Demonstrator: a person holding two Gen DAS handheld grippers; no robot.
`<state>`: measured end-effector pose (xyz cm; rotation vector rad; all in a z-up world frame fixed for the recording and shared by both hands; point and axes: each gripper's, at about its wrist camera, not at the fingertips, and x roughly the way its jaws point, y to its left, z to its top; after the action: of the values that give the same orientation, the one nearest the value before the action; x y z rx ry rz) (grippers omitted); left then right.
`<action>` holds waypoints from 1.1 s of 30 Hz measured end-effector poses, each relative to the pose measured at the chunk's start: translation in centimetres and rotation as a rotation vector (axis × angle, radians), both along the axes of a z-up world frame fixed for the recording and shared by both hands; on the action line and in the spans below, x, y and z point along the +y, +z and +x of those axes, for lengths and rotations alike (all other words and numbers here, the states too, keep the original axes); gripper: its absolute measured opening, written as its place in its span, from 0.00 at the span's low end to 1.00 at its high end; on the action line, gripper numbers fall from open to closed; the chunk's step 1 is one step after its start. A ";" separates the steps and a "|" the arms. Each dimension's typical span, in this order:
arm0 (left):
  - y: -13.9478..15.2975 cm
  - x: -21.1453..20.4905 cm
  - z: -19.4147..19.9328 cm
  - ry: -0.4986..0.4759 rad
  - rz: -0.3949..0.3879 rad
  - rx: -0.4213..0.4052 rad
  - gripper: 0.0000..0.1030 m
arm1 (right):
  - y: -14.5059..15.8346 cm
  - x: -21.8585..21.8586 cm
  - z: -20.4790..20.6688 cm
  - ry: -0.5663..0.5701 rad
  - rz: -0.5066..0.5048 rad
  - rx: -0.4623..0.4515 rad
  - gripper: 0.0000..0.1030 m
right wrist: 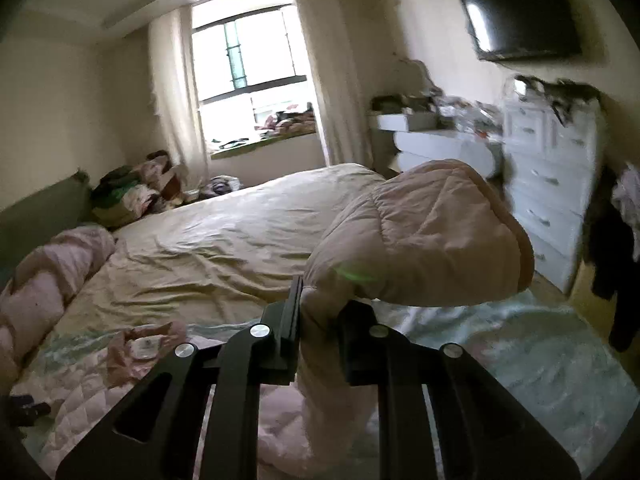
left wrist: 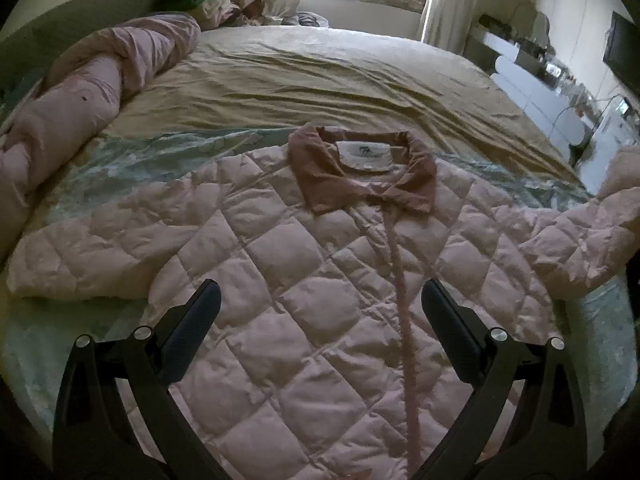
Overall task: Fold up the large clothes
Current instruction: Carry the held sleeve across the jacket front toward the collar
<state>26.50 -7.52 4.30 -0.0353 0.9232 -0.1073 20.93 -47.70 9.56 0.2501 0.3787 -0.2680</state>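
A pale pink quilted jacket point(left wrist: 304, 272) lies spread face up on the bed, its darker pink collar point(left wrist: 360, 172) toward the far side. My left gripper point(left wrist: 320, 296) hangs open above the jacket's chest with nothing between its fingers. The jacket's right sleeve point(left wrist: 592, 232) rises off the bed at the right edge of the left wrist view. In the right wrist view my right gripper point(right wrist: 320, 312) is shut on that sleeve point(right wrist: 420, 232), which is lifted above the bed, its cuff end bulging past the fingers. The collar point(right wrist: 148, 344) shows low at the left there.
The bed point(left wrist: 320, 76) has a wrinkled beige sheet beyond the jacket and a rolled pink duvet point(left wrist: 80, 92) along its left side. A clothes pile point(right wrist: 132, 192) sits by the headboard. White drawers point(right wrist: 552, 184) and a wall television point(right wrist: 520, 16) stand to the right.
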 end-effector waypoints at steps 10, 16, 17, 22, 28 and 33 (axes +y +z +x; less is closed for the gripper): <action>1.4 2.4 -0.3 0.011 -0.084 -0.018 0.91 | 3.1 7.2 3.0 0.126 -0.071 -0.025 0.14; 1.7 5.5 -0.3 0.060 -0.150 -0.022 0.91 | 3.1 10.9 4.7 0.181 -0.090 -0.013 0.14; 1.7 5.9 -0.3 0.066 -0.144 -0.021 0.91 | 2.9 11.3 4.7 0.187 -0.092 -0.012 0.14; 1.7 8.2 -0.7 0.124 -0.125 -0.048 0.91 | 2.8 14.8 5.7 0.243 -0.105 -0.012 0.14; 1.0 9.9 -0.9 0.129 -0.121 -0.049 0.91 | 2.3 18.8 6.7 0.302 -0.146 0.009 0.14; 0.5 11.3 -1.0 0.131 -0.159 -0.041 0.91 | 1.6 22.2 7.7 0.350 -0.147 0.023 0.14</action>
<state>25.53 3.75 4.79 -0.2397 0.8674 -0.0591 28.62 -25.54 11.16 0.0340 0.4167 0.0458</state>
